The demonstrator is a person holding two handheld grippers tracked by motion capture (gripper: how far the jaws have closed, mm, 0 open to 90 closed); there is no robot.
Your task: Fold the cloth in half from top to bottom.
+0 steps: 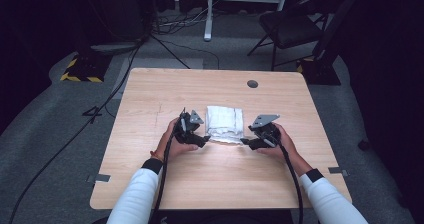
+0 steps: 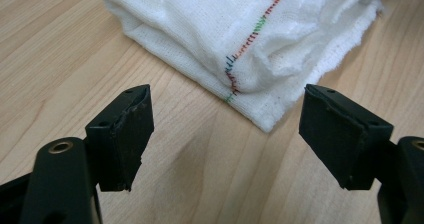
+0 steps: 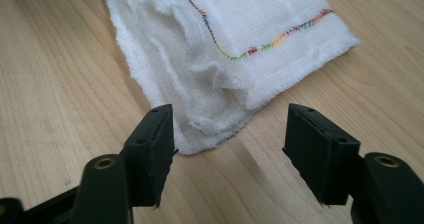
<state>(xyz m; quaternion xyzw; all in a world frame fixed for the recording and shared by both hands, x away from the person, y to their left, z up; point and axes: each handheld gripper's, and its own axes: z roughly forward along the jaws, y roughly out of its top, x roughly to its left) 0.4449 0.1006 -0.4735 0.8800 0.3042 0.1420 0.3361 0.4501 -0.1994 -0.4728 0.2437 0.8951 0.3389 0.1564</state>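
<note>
A white woven cloth [image 1: 224,124] with multicoloured stitching, folded into a rumpled square, is laid flat at the table's centre.

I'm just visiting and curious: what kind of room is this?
Probably a lab or recording studio: a lone wooden table ringed by dark curtains, cables trailing across grey carpet, a folding chair, and only a folded white cloth to handle.

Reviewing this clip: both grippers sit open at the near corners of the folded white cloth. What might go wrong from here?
1. The folded cloth lies in several loose layers; the left gripper may pinch only the top one, and the fold would open unevenly.
2. The right gripper faces a rumpled, frayed corner, so its grip might slip.
3. The cloth lies flat on the table, so the jaws may scrape wood.
</note>
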